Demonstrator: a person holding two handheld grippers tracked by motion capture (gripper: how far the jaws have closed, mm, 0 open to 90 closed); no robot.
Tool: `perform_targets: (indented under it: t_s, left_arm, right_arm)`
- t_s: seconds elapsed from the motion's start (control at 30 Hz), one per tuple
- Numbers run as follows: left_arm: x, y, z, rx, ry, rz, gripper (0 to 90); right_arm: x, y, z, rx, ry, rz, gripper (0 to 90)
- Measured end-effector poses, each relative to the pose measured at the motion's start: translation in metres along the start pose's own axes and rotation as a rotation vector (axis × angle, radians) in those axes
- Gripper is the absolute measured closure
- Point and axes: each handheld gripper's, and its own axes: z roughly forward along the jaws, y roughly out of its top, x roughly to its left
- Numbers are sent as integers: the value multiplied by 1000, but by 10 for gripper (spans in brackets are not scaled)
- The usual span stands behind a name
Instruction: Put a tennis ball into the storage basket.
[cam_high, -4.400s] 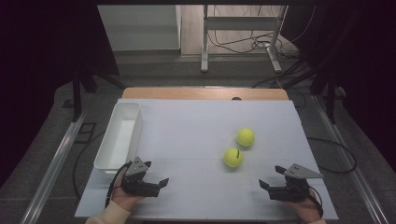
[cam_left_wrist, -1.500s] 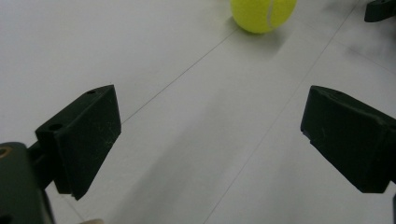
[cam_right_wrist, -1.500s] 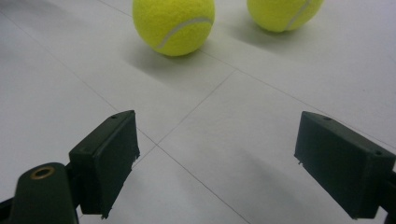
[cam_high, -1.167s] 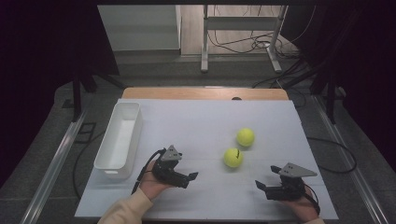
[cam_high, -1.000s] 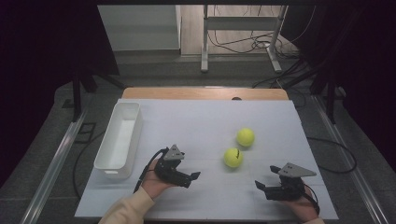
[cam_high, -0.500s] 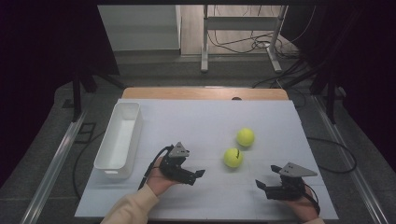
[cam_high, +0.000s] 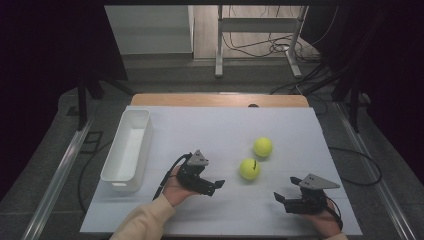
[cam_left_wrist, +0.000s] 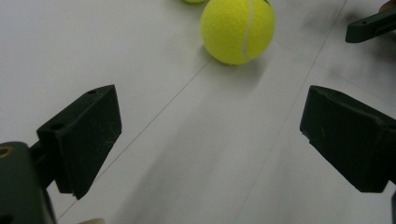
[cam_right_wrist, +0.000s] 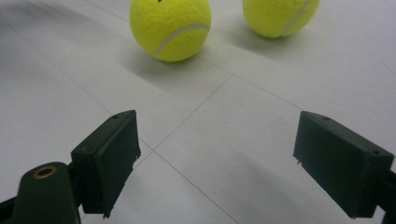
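A white table (cam_high: 225, 130) holds two yellow tennis balls. The left gripper (cam_high: 216, 186) points at the near ball (cam_high: 249, 168), close to it but apart — jaws wide and empty. The far ball (cam_high: 262, 146) sits just beyond. The right gripper (cam_high: 280, 198) rests near the front edge, jaws also wide, empty. A white bin (cam_high: 127, 150) stands at the left — well apart from the balls.

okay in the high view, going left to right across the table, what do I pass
White rectangular plastic bin → left black two-jaw gripper → nearer yellow tennis ball → farther yellow tennis ball → right black two-jaw gripper.
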Motion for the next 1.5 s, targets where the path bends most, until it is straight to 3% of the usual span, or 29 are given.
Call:
perform_targets:
  t_s: [0.87, 1.0, 1.5]
  left_arm:
    - [-10, 21, 26, 21, -68, 33, 66]
    - [-12, 24, 31, 28, -73, 38, 66]
    - [-14, 33, 44, 39, -88, 39, 66]
  right_arm:
    - [0, 0, 1, 5, 1, 5, 148]
    - [0, 0, 0, -8, 17, 25, 148]
    - [1, 0, 0, -4, 11, 13, 148]
